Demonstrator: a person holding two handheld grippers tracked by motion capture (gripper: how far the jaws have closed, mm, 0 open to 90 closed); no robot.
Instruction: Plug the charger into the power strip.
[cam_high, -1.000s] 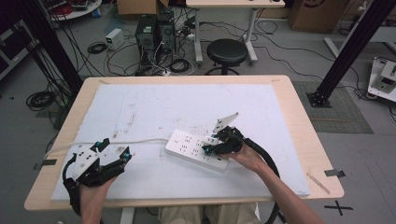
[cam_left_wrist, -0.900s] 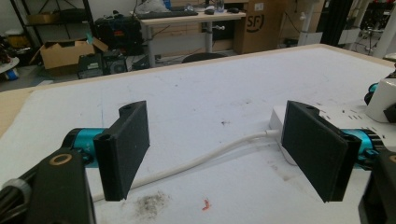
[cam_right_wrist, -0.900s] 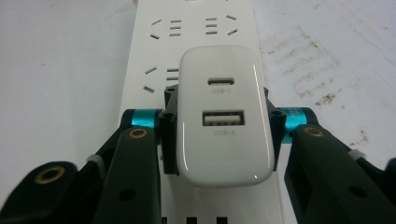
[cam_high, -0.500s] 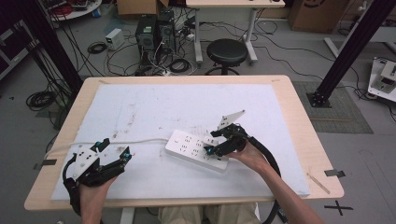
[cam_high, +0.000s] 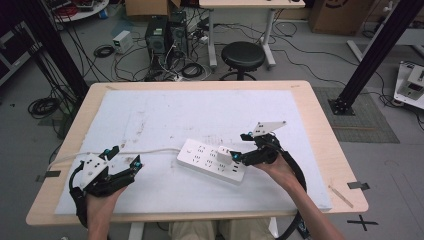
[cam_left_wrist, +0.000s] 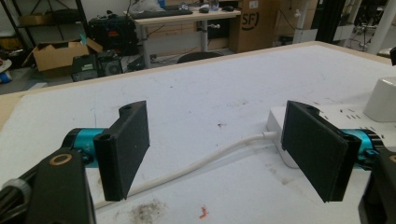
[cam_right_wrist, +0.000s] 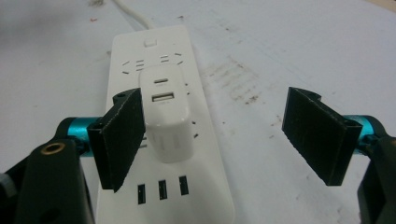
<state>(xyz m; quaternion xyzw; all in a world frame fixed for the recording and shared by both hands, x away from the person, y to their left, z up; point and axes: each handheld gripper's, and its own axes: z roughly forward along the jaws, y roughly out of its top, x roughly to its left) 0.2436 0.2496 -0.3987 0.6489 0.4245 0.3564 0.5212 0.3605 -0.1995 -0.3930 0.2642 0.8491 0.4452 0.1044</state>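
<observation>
White covering (cam_high: 200, 115) lies over most of a light wooden bench (cam_high: 320, 125), marked here and there with dark smudges. Near the middle of the front half lies a white power strip (cam_high: 210, 161), set at a slant, with its white cord (cam_high: 145, 150) running off its far-left end toward the left edge of the bench. A small white charger block (cam_high: 223, 155) stands plugged into the strip, upright, toward its right part; in the right gripper view its face shows two ports (cam_right_wrist: 161, 88), one above the other.

The person's right hand (cam_high: 280, 167) holds the right tool (cam_high: 239, 148) just at the strip's right end. Its jaws stand wide apart. In the right gripper view the left jaw sits just beside the charger block (cam_right_wrist: 166, 119), very close or touching, I cannot tell which, while the other jaw is well clear over bare covering to the right of the strip (cam_right_wrist: 159, 140).

The person's left hand (cam_high: 100, 202) holds the left tool (cam_high: 125, 157) near the front-left corner, well apart from the strip. Its jaws are also spread wide and hold nothing. In the left gripper view (cam_left_wrist: 217, 144) the cord (cam_left_wrist: 201, 161) passes between the jaws on the covering, and the strip's end (cam_left_wrist: 280, 128) shows beside the right jaw.

Beyond the bench, on the floor, stand a black round stool (cam_high: 243, 55), computer cases (cam_high: 167, 32) and loose cables (cam_high: 42, 106).
</observation>
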